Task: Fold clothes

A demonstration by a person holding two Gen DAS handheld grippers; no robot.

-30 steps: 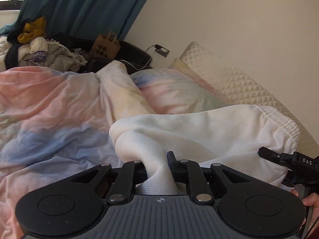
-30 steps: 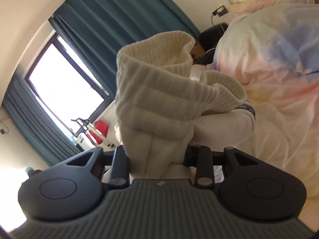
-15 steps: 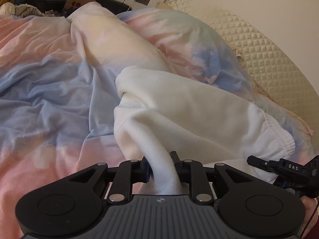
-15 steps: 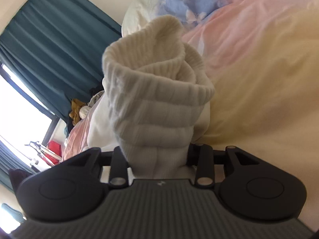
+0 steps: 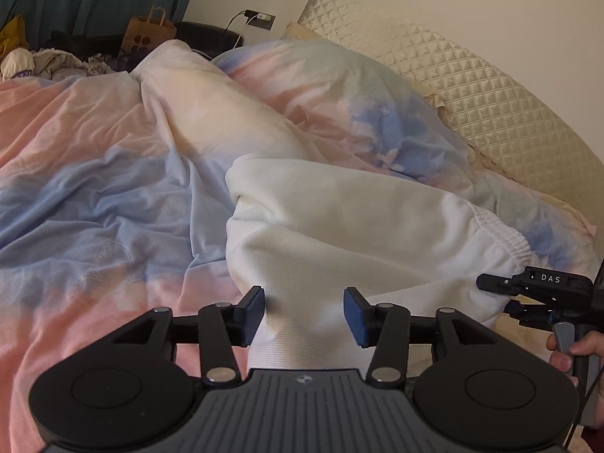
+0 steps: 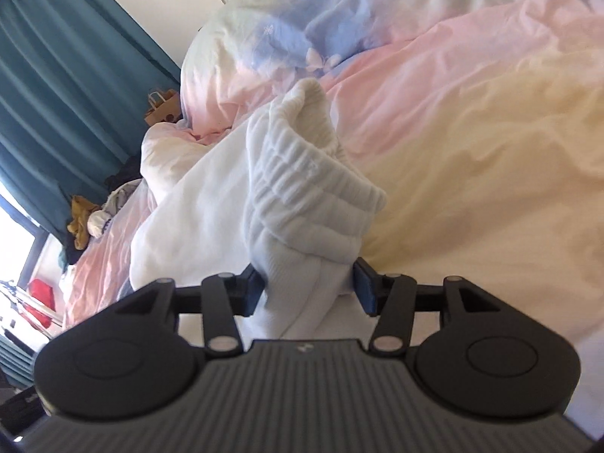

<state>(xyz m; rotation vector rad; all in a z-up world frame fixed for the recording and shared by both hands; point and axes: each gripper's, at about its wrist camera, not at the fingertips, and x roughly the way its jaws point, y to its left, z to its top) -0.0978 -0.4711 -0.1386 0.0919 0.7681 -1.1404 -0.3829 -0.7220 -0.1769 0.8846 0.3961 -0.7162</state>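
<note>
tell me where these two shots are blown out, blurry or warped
Left wrist view: even, soft light, fisheye curving the quilted headboard, white sweatpants blurred close to the left gripper. Right wrist view: window overexposed at the left edge, bedding washed pale on the right, ribbed cuff soft between the right gripper fingers.

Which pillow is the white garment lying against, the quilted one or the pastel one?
The pastel pillow; the white garment abuts its lower edge. The quilted pillow sits behind, against the wall.

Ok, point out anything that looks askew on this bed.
The white sweatpants lie bunched and twisted on the rumpled duvet, not flat. Their ribbed waistband is crumpled up between the right gripper fingers.
</note>
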